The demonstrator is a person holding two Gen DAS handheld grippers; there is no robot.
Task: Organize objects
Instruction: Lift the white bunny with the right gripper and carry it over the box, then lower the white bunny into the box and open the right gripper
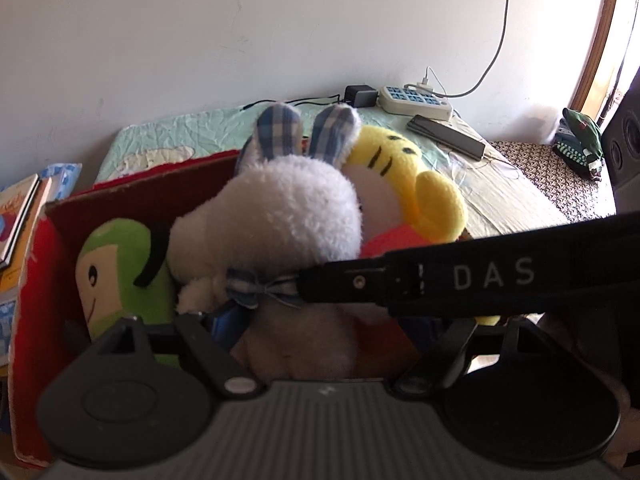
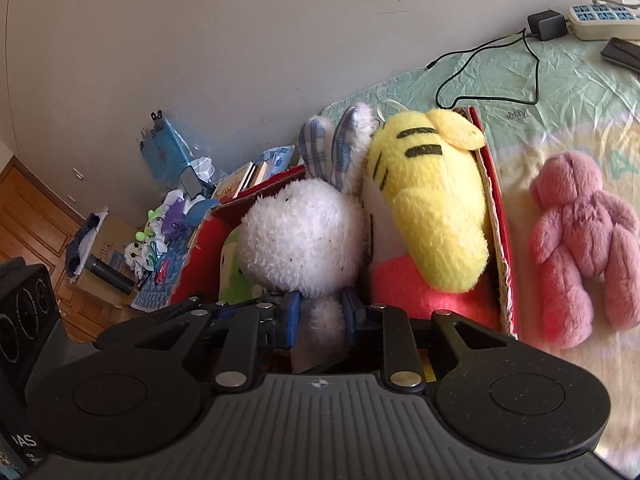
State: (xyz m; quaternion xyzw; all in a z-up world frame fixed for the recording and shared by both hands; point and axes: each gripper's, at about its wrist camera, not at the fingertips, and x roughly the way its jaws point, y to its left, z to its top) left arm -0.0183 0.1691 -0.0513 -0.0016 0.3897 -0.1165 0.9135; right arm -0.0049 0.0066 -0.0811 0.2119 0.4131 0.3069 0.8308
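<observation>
A red cardboard box (image 2: 497,216) sits on the bed and holds three plush toys. A white rabbit (image 2: 304,236) with blue plaid ears stands in the middle, and my right gripper (image 2: 322,308) is shut on its neck with blue pads either side. Beside it leans a yellow striped plush (image 2: 432,208), and a green plush (image 1: 120,272) is at the left. My left gripper (image 1: 316,324) is open around the rabbit's lower body, its tips mostly hidden. The right gripper's black finger (image 1: 348,284) crosses the left wrist view. A pink plush bear (image 2: 580,248) lies on the bed right of the box.
A power strip (image 1: 416,100), charger (image 1: 360,96) with a cable, and a dark phone (image 1: 446,134) lie at the bed's far end by the wall. Books (image 1: 20,216) are stacked left of the box. Floor clutter (image 2: 168,232) and a speaker (image 2: 24,312) are at the left.
</observation>
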